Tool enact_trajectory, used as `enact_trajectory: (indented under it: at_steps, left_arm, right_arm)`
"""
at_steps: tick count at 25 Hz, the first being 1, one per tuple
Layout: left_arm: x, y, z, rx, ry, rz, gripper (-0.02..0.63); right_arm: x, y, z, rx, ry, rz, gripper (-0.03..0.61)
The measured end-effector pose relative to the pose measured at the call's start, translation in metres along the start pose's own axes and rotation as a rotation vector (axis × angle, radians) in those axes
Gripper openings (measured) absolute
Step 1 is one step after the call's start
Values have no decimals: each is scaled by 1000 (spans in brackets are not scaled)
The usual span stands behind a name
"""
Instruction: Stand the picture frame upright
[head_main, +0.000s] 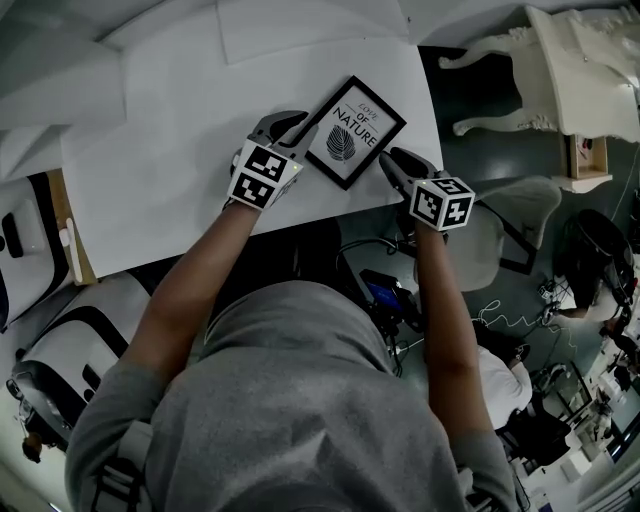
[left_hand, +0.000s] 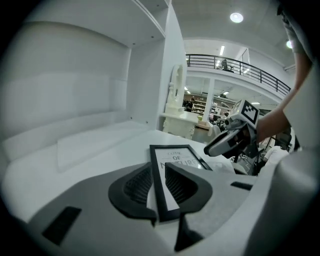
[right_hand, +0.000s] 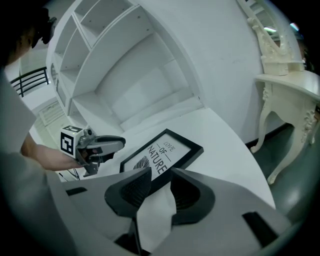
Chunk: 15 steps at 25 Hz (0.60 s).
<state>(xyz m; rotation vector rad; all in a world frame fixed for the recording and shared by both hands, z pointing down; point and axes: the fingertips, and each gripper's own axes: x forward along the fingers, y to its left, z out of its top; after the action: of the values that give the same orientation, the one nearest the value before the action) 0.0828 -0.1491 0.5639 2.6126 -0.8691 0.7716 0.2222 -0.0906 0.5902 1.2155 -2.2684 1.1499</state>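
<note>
While the picture frame (head_main: 353, 131) lies flat, face up, near the front edge of the white table (head_main: 170, 160), both tongs flank it.

- Lie: frame sits cornerwise to the person. Long sides run from far right to near left.
- Left gripper (head_main: 293, 124): at the frame's left corner. Jaws apart; its own view shows the black border running up the gap between the ribbed pads (left_hand: 137, 182), not pinched as far as I can judge.
- Right gripper (head_main: 392, 158): just beside the right long side. Jaws apart, only bare table between them, frame edge just beyond the tips.
- Both about equally near; left looks better placed to bite.
- Make: thin, flat, rectangular black moulding, square corners; white print with a dark leaf and lettering. Tabletop smooth and matte, so the frame would likely slide if nudged.
</note>
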Motion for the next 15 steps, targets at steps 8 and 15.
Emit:
enact_trajectory:
  at_steps: [8,15]
  left_arm:
    - [21,7,-20,-142,48,23,88]
    - [43,-8,-31,-137,134,-10,141]
  right_arm:
    - [18,-4,-1,-35,41,-73,161]
    - [21,-15,0,-131,61,-169,181]
